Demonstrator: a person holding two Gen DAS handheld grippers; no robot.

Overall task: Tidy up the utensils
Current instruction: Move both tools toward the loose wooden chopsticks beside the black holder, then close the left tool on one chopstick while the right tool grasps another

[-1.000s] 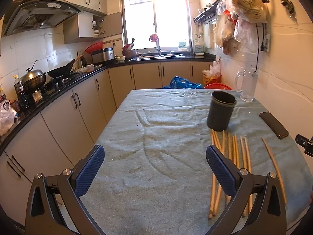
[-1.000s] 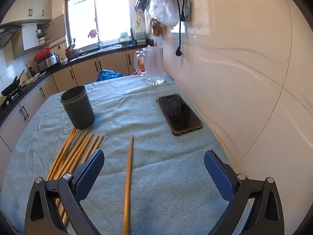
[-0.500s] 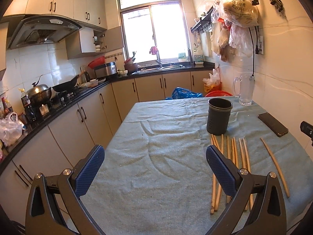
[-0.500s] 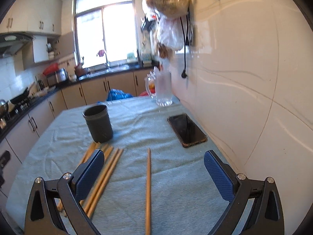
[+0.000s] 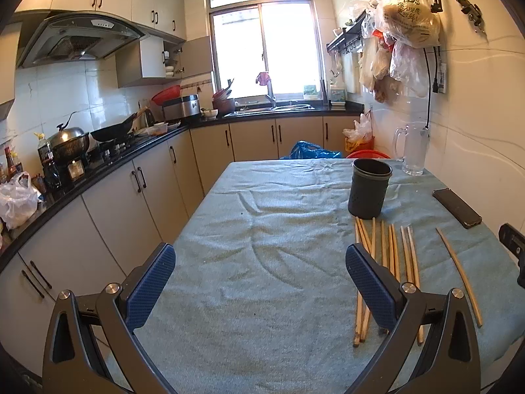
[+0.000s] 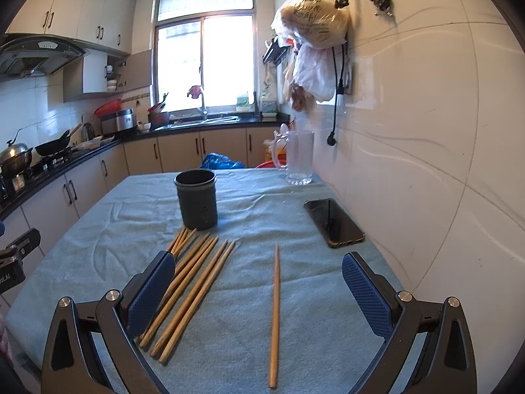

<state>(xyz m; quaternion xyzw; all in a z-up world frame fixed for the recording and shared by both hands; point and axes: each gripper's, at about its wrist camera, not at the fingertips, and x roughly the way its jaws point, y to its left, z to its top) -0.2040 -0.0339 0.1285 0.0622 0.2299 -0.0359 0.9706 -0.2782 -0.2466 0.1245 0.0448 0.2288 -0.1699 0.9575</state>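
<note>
Blue-padded jaws stand wide on both my grippers, holding nothing. My right gripper (image 6: 254, 290) hovers over the teal-clothed worktop (image 6: 98, 246), with the lone chopstick (image 6: 275, 315) lying lengthwise between its jaws, nearer the middle than either pad. The fanned bundle of wooden chopsticks (image 6: 190, 282) runs under its left pad, which hides some near ends. From my left gripper (image 5: 261, 287) that same bundle (image 5: 393, 256) passes behind the right pad, partly covered; bare cloth lies between these jaws. Just beyond the bundle's far tips stands the dark utensil holder (image 6: 197, 203), upright and open-topped; I cannot see inside. A black phone (image 6: 333, 221) lies near the wall, a glass mug (image 6: 298, 162) farther back.
</note>
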